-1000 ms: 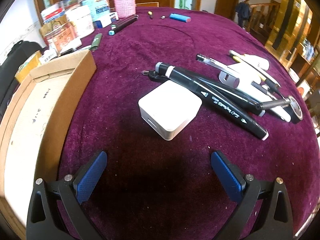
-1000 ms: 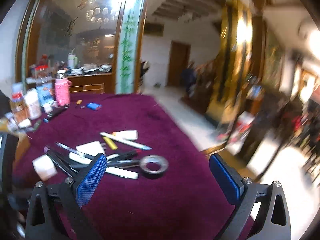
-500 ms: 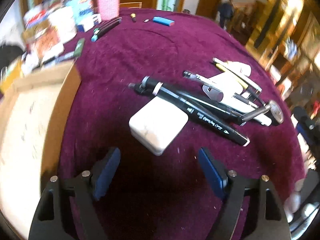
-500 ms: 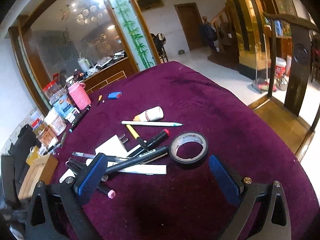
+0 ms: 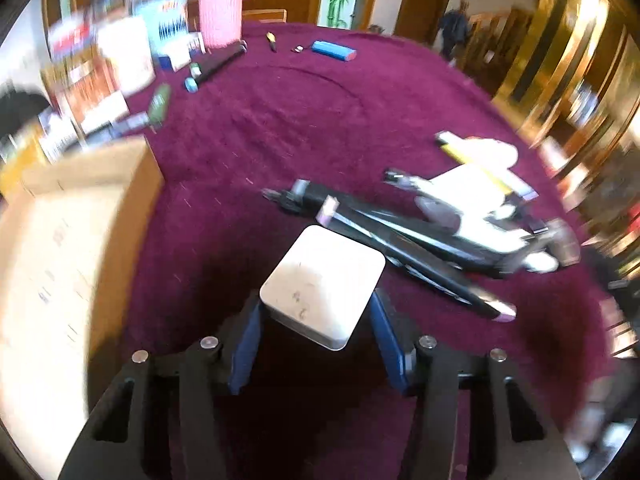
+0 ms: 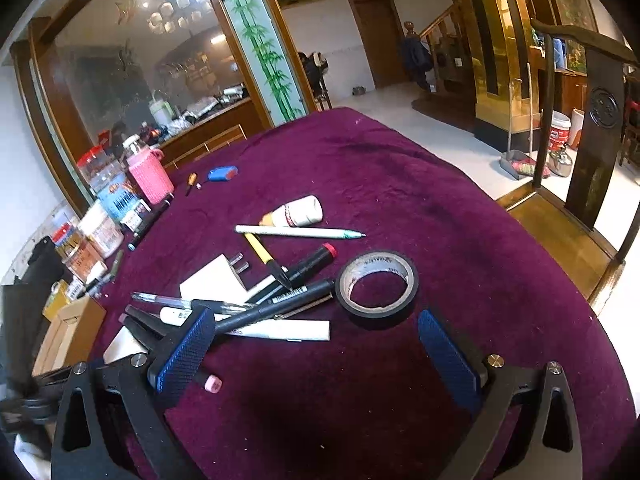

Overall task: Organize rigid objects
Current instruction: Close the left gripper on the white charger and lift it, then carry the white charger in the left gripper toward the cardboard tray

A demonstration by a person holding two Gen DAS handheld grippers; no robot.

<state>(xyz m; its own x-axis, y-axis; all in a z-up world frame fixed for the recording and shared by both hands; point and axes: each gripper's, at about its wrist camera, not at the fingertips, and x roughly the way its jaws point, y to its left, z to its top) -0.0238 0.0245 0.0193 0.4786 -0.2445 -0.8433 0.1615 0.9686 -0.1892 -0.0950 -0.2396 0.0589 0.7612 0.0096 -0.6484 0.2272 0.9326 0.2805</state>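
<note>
A white square box (image 5: 320, 284) lies on the purple tablecloth (image 5: 280, 128) between the blue pads of my left gripper (image 5: 316, 320). Its jaws are closing and both pads touch the box's sides. A pile of black markers (image 5: 400, 256) and pens lies just beyond the box. In the right wrist view my right gripper (image 6: 316, 344) hovers open over the cloth with nothing between its fingers. A black tape roll (image 6: 376, 284) lies just ahead of it, with markers (image 6: 280, 304), a white pen (image 6: 296, 232) and a white plug adapter (image 6: 216, 280) nearby.
An open cardboard box (image 5: 60, 240) stands at the left of the table. Jars, cartons and a pink-sleeved bottle (image 6: 150, 176) crowd the far left edge. A blue object (image 6: 222, 173) and a glue bottle (image 6: 296, 212) lie further out. A wooden chair (image 6: 592, 128) stands at the right.
My left jaws have come together from wide apart onto the white box, which now sits close between the pads. My right gripper swung down toward the table and settled near the tape roll.
</note>
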